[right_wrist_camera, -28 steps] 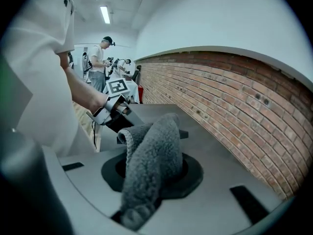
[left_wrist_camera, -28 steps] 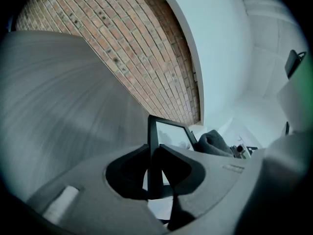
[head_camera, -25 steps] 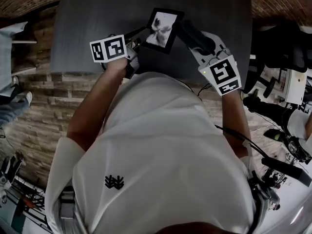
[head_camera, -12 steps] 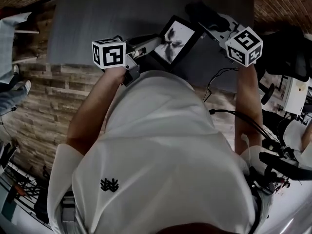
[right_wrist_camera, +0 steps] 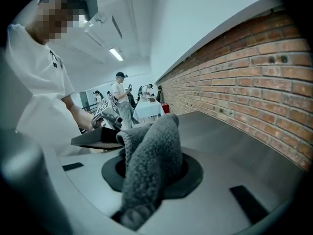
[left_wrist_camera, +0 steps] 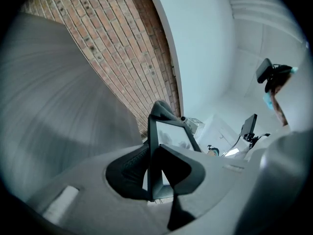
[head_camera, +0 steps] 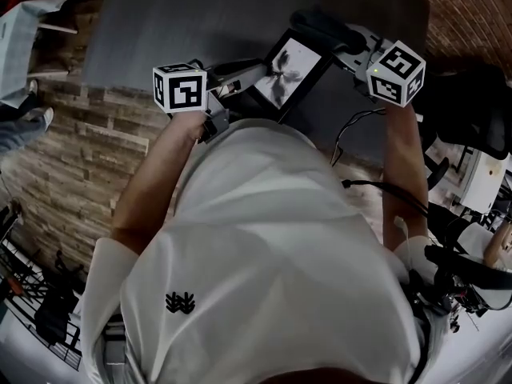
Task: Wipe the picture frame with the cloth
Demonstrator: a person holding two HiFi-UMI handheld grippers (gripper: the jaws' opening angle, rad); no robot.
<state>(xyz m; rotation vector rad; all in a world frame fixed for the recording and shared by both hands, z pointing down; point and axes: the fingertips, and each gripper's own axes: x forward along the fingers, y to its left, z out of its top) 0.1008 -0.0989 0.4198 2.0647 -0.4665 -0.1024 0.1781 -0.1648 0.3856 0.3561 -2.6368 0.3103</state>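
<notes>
The black picture frame (head_camera: 288,70), with a pale flower print, is held tilted above the grey table (head_camera: 176,22). My left gripper (head_camera: 244,74) is shut on its near left edge; in the left gripper view the frame (left_wrist_camera: 171,138) stands edge-on between the dark pads (left_wrist_camera: 129,173). My right gripper (head_camera: 344,42) is shut on the grey cloth (head_camera: 320,24), which lies at the frame's far right corner. In the right gripper view the fleecy cloth (right_wrist_camera: 151,163) bulges out of the jaws, with the frame's dark edge (right_wrist_camera: 95,138) just left of it.
A brick wall (right_wrist_camera: 254,62) runs along the far side of the table. A black office chair (head_camera: 472,94) and cabled equipment (head_camera: 464,270) stand at the right. Other people (right_wrist_camera: 123,99) stand far back in the room.
The right gripper with the cloth swung from the frame's near right side up to its far right corner. The left gripper raised and tilted the frame; both nearly still over the last half second.
</notes>
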